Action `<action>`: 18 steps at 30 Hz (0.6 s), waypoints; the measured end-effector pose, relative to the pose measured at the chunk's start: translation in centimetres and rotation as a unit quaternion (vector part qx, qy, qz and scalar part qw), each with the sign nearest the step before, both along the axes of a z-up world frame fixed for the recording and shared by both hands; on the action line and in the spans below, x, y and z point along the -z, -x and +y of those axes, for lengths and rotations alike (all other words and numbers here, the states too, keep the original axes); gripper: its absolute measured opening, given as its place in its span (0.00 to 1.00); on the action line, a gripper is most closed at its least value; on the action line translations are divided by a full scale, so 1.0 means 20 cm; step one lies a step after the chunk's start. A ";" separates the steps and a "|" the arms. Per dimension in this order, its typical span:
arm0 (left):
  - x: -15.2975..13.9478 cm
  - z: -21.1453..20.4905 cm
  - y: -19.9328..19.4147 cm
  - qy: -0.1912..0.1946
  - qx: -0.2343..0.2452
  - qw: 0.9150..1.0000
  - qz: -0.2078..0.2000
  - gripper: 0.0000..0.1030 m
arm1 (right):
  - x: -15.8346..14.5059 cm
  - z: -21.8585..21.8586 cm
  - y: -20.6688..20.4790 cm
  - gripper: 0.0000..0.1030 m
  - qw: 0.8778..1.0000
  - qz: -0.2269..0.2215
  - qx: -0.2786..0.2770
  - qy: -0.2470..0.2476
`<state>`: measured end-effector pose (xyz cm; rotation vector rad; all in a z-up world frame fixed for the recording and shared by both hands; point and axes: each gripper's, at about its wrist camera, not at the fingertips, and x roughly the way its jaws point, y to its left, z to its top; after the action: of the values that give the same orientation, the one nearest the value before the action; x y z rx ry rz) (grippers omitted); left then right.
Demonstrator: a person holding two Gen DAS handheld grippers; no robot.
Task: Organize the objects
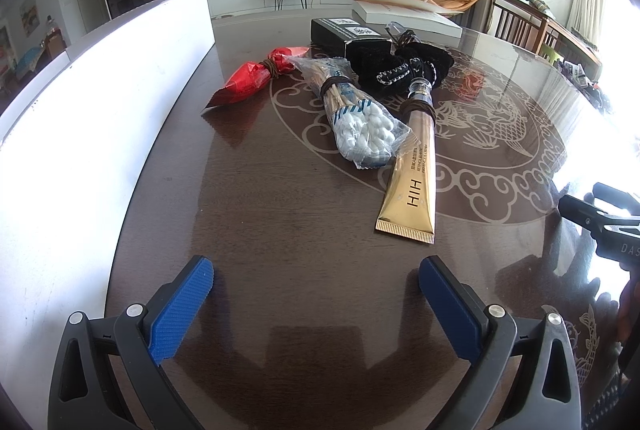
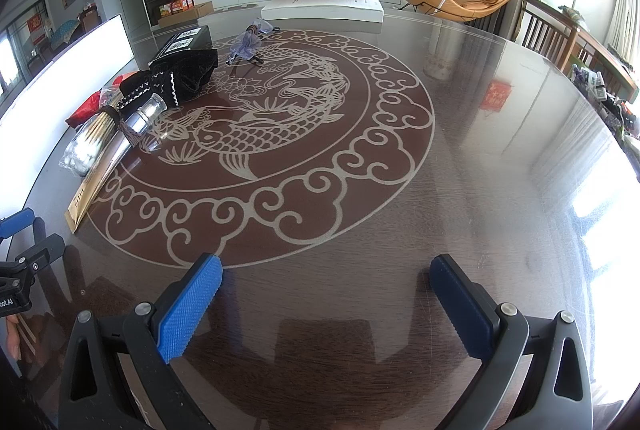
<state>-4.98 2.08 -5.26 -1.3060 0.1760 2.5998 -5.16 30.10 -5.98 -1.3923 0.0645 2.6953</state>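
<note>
Left gripper (image 1: 316, 272) and right gripper (image 2: 326, 272) both hover near over the glossy table (image 1: 280, 270), jaws spread wide and empty. Farther off, left to right: a crinkly red packet (image 1: 248, 80), a soft, slippery bag of cotton swabs (image 1: 360, 122) and a light gold tube (image 1: 414, 174), probably best pinched across its flat crimped end; a limp black pouch (image 1: 396, 64) lies just behind.

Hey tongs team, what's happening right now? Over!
Left tongs open, empty. Right tongs open, empty. Gold cream tube, clear bag of cotton swabs untouched on the dark table. Path clear.
</note>
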 end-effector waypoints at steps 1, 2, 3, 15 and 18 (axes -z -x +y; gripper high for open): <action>0.00 -0.01 -0.02 0.000 0.000 1.000 -0.001 1.00 | 0.00 0.00 0.00 1.00 1.000 0.000 0.000 0.000; 0.00 -0.01 -0.03 0.000 0.000 1.000 -0.002 1.00 | 0.00 0.00 0.00 1.00 1.000 0.000 0.000 0.000; 0.00 -0.02 -0.04 0.000 0.001 1.000 -0.004 1.00 | 0.00 0.00 0.00 1.00 1.000 0.000 0.000 0.000; 0.00 -0.09 -0.11 0.003 -0.007 1.000 -0.014 1.00 | 0.00 0.00 0.00 1.00 1.000 0.000 0.000 0.000; 0.00 -0.10 -0.08 0.002 -0.018 1.000 -0.014 1.00 | 0.00 0.00 0.00 1.00 1.000 0.000 0.000 0.000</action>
<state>-3.28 0.01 -5.23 -1.3578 0.1545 2.6123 -5.15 30.11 -5.98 -1.3923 0.0644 2.6952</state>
